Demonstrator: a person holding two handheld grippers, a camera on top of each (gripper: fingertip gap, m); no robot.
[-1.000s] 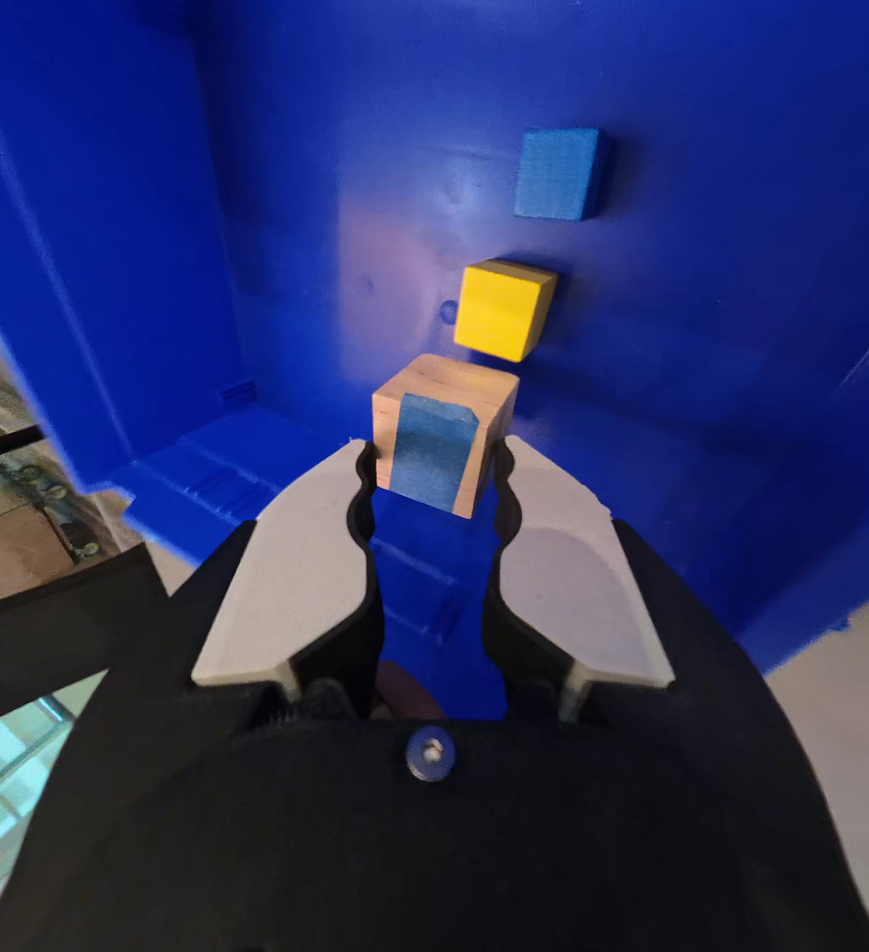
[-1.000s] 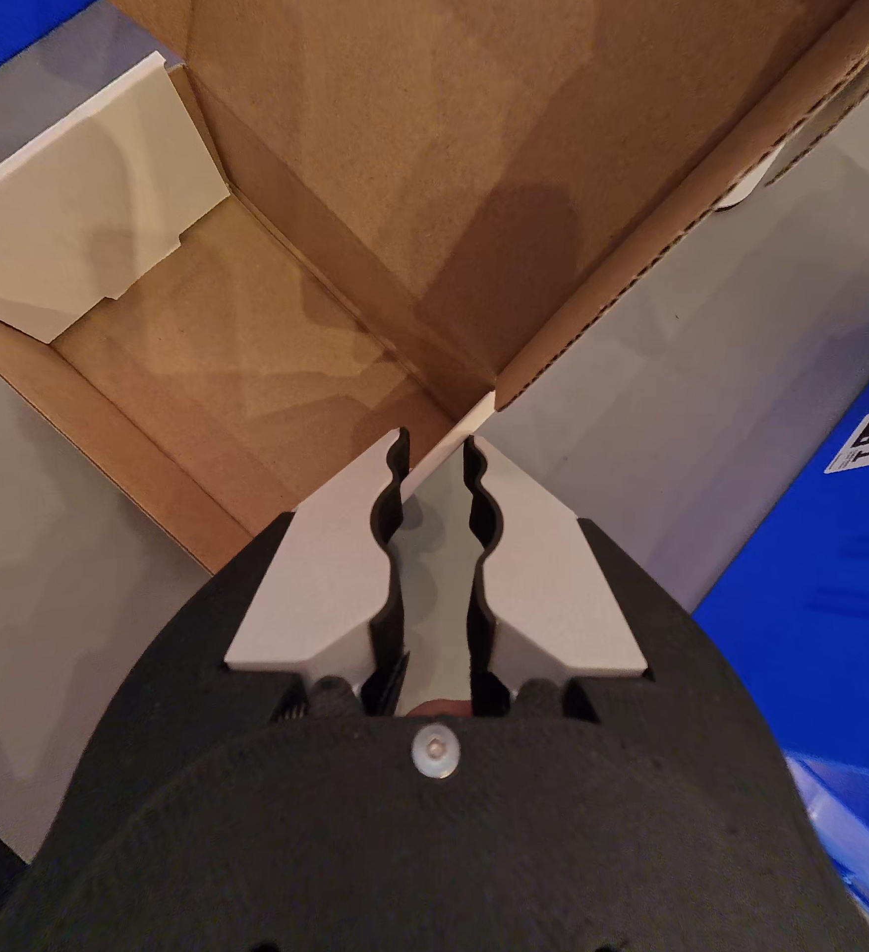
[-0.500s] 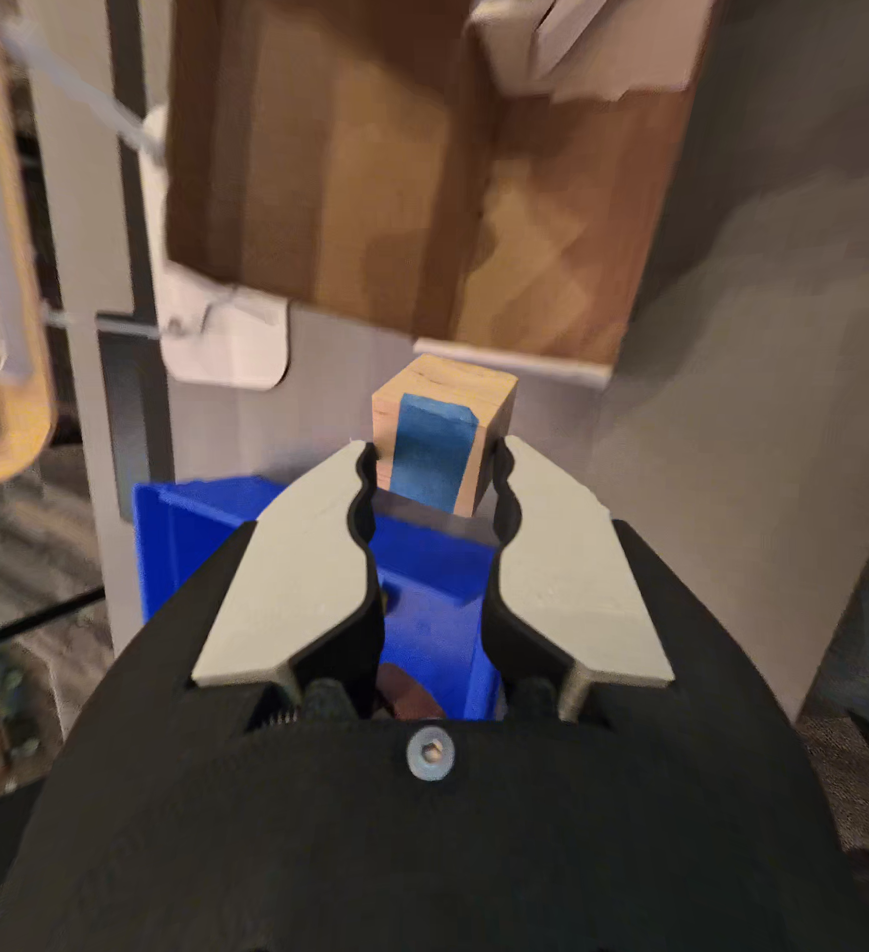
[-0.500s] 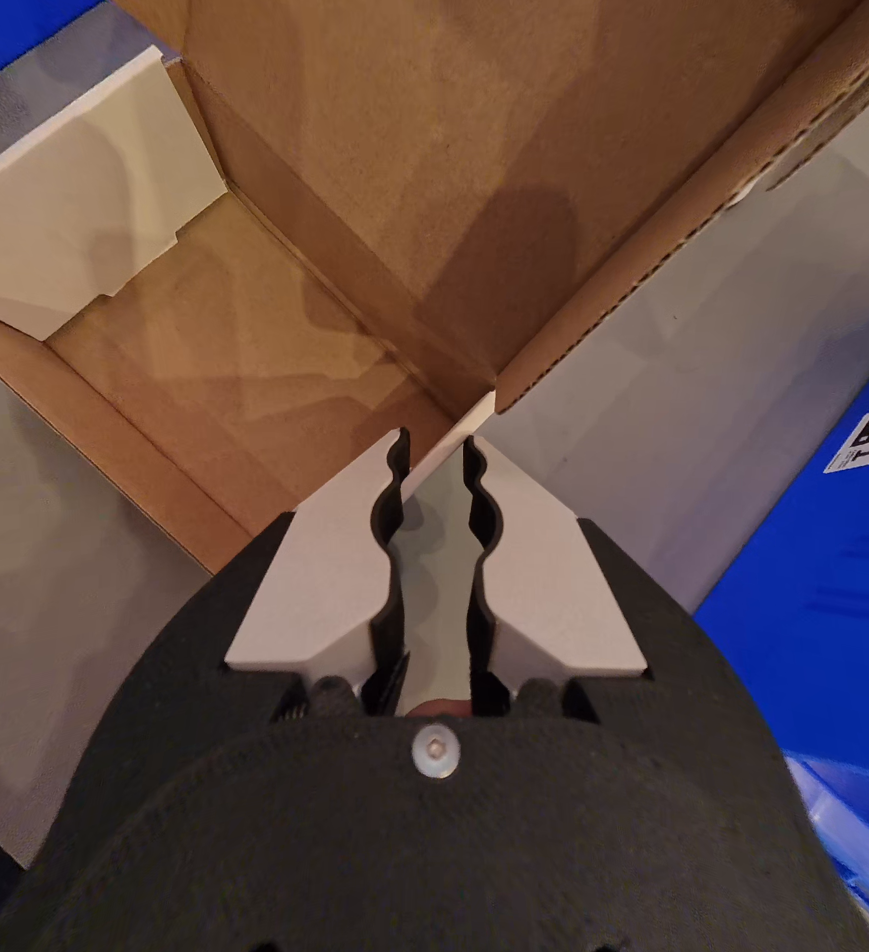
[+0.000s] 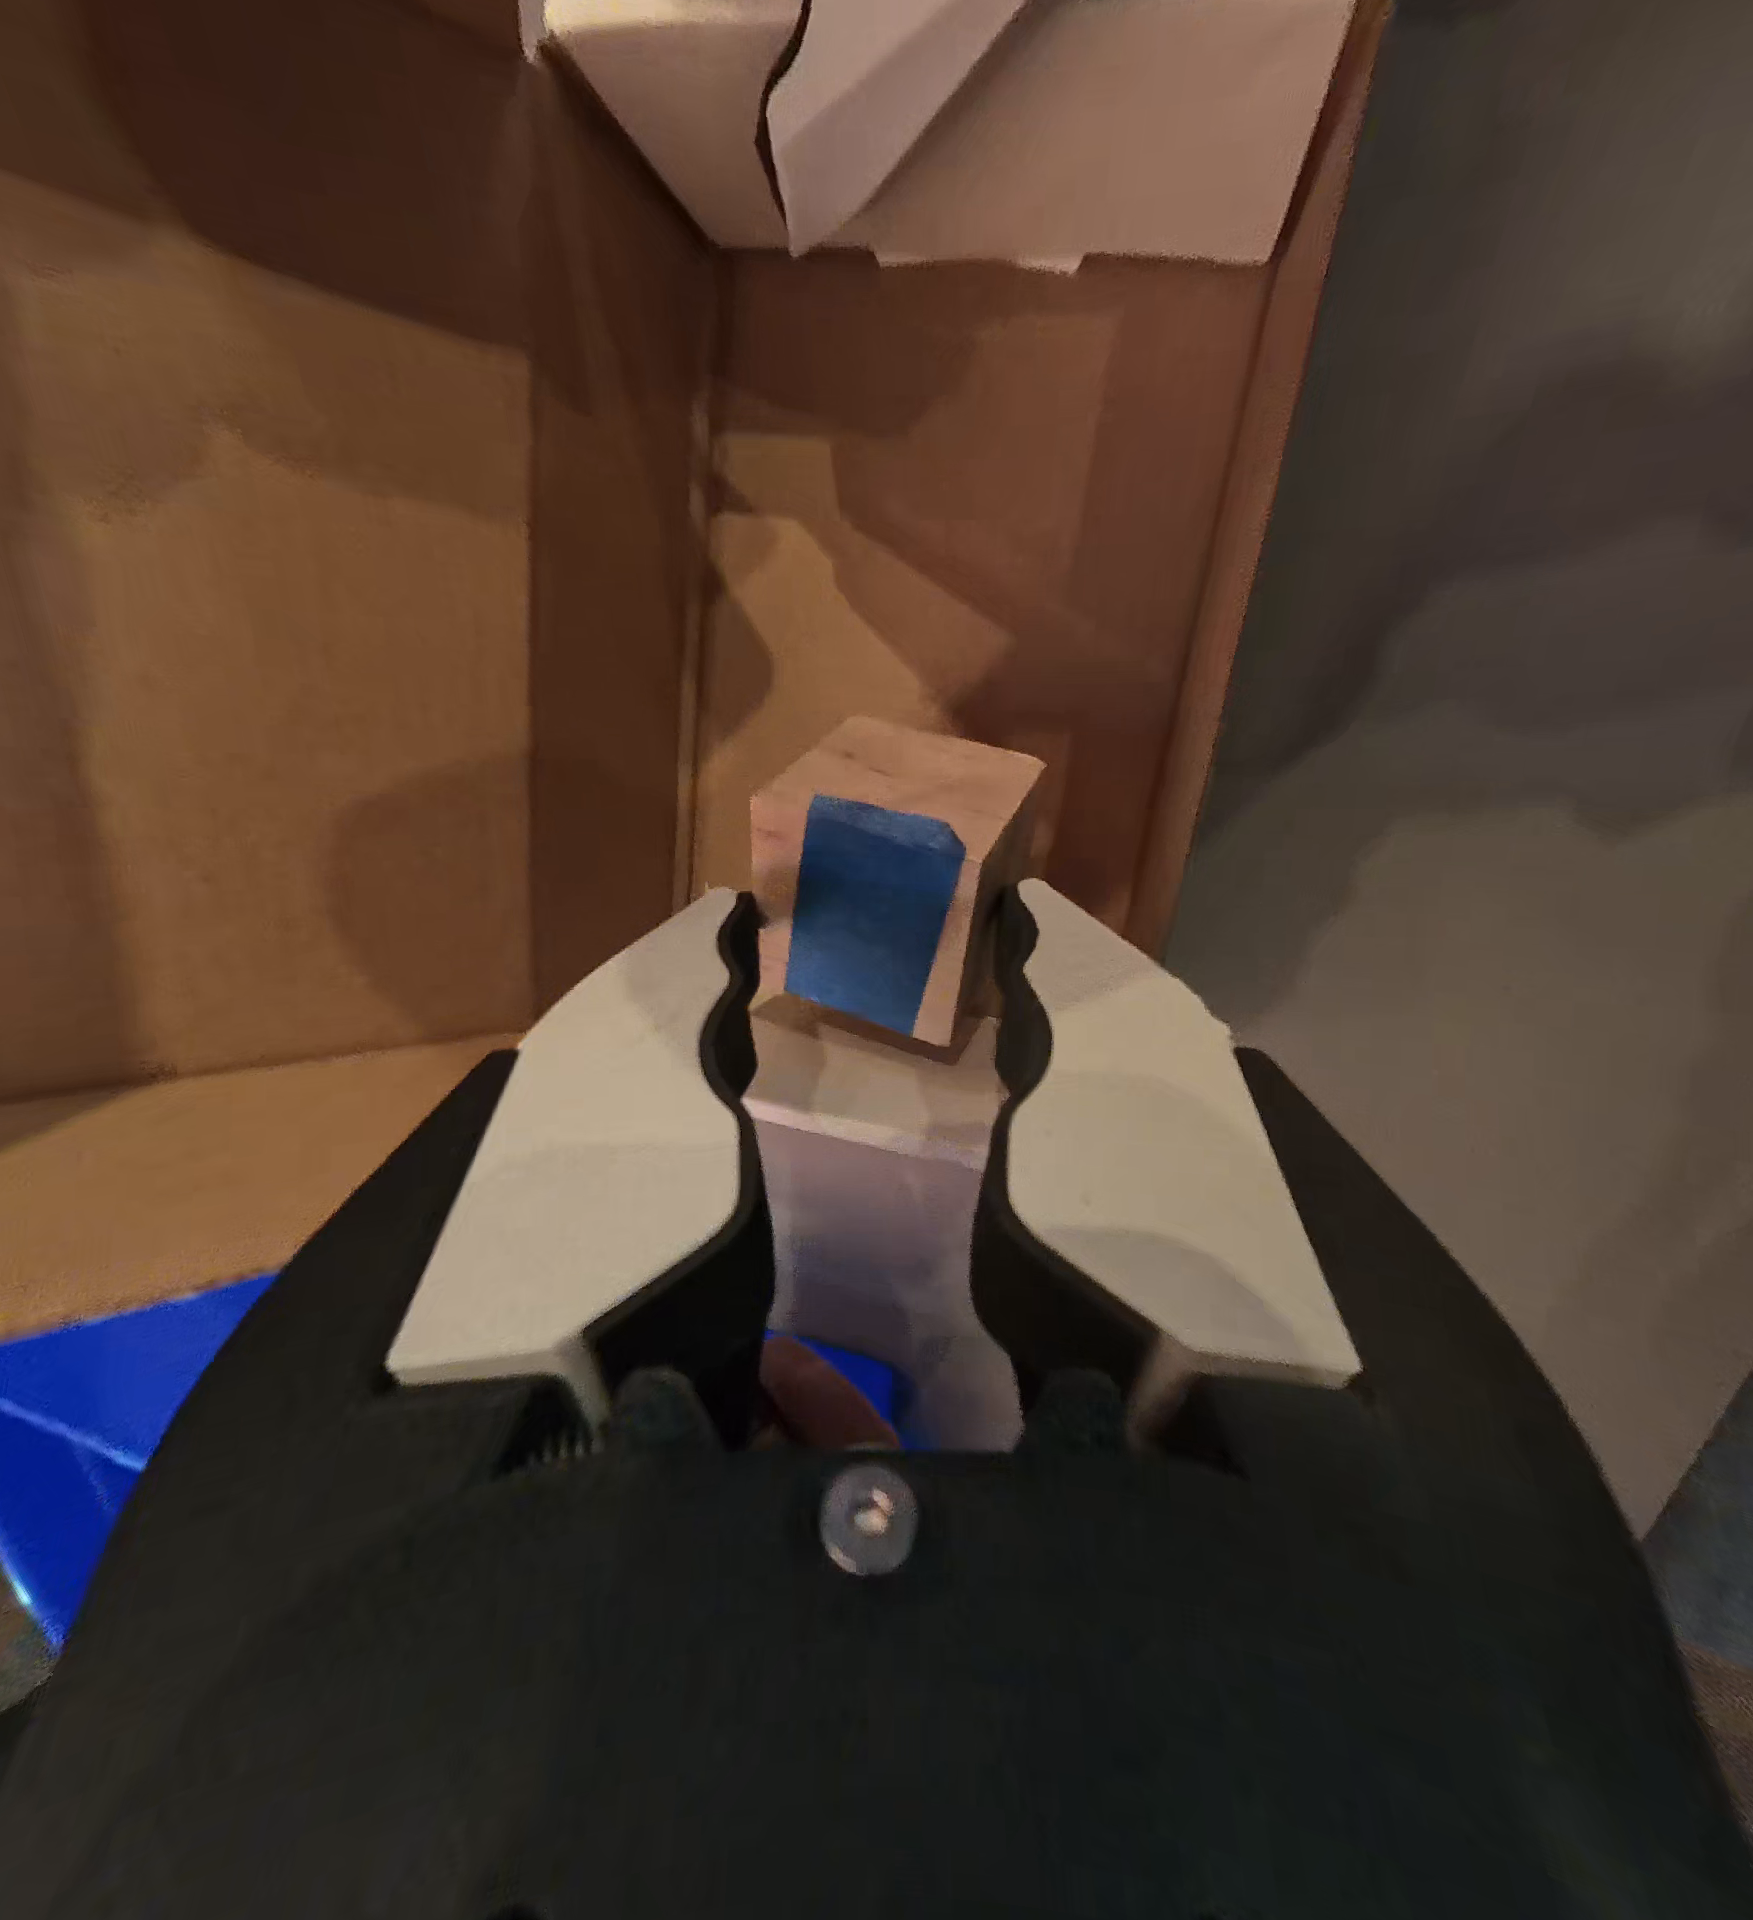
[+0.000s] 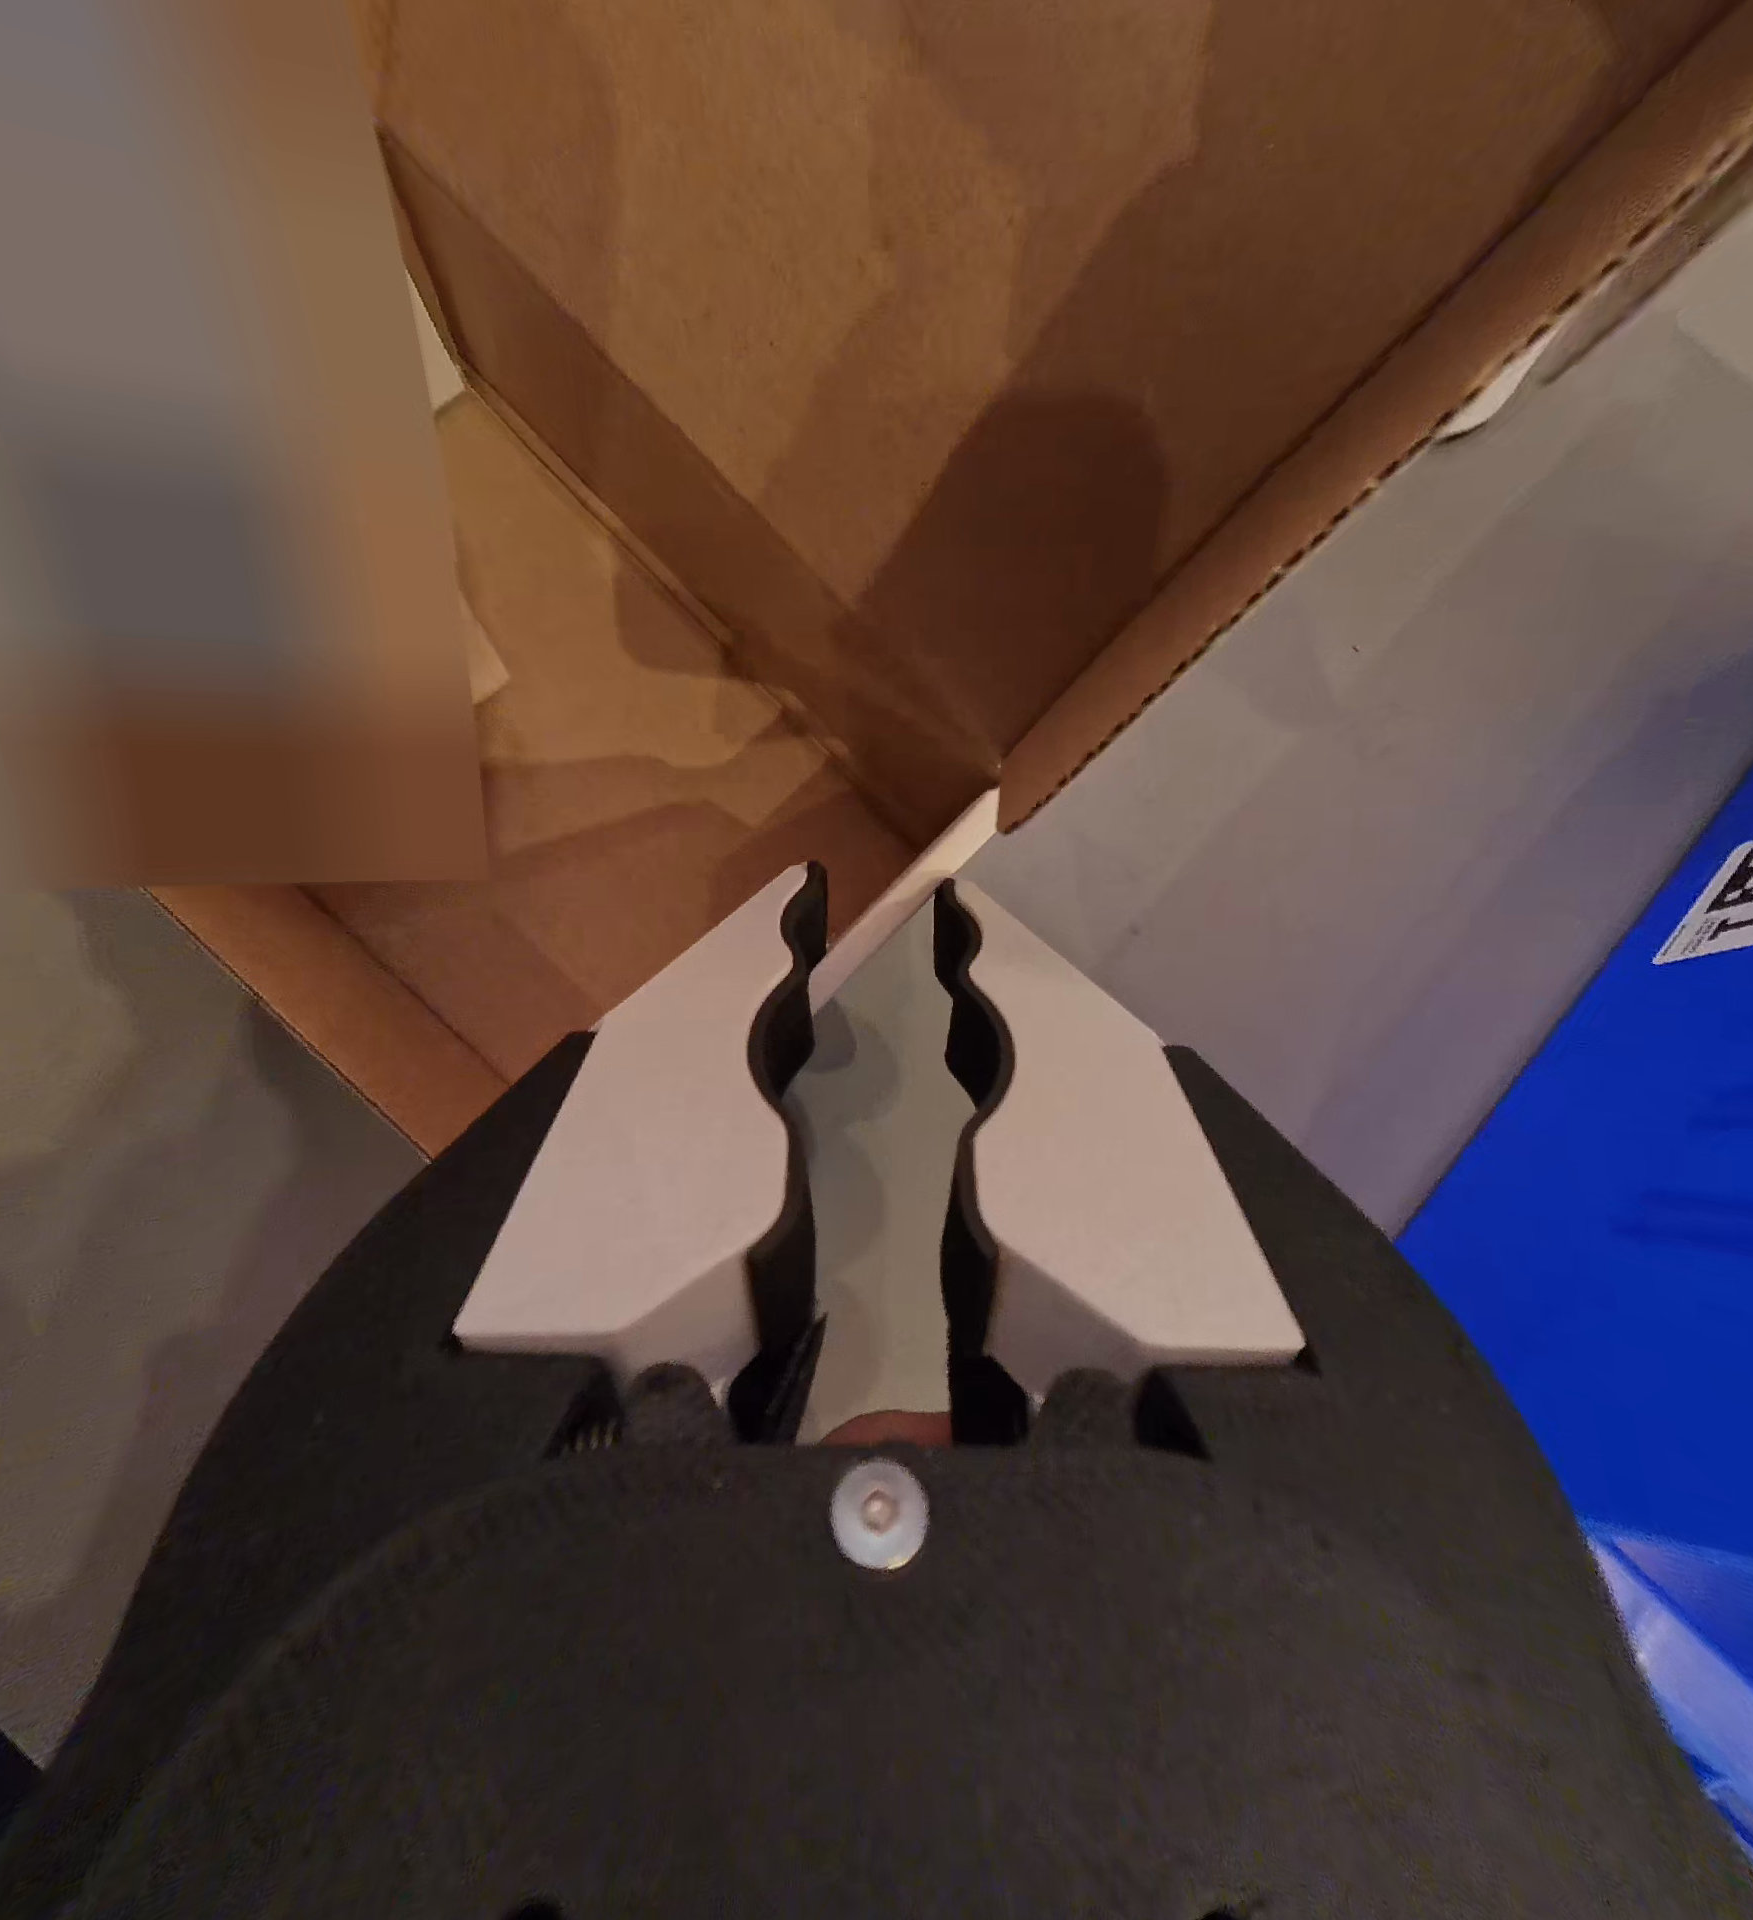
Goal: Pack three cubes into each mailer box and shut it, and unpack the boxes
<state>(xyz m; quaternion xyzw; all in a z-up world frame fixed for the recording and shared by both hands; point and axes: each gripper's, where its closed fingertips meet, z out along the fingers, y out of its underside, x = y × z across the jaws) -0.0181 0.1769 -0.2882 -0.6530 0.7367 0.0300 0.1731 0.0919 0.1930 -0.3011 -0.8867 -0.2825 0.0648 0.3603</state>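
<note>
My left gripper (image 5: pixel 877 914) is shut on a wooden cube (image 5: pixel 882 904) with a blue taped face. It holds the cube over the near end of the open cardboard mailer box (image 5: pixel 903 582). The box's lid (image 5: pixel 228 520) stands open on the left, and white flaps (image 5: pixel 903 125) fold in at the far end. In the right wrist view my right gripper (image 6: pixel 874 883) sits at a corner of the same box (image 6: pixel 643 831). Its jaws stand a narrow gap apart. The white edge of the box wall (image 6: pixel 913 883) runs between the tips. No other cube shows in the box.
A blue bin (image 6: pixel 1630 1195) with a white sticker stands right of my right gripper, and part of it shows in the left wrist view (image 5: pixel 72 1382). The grey table (image 6: pixel 1371 779) lies around the box.
My left gripper has carried the wooden cube out of the blue bin, away from the yellow and blue cubes, to over the mailer box. My right gripper has stayed at the box corner.
</note>
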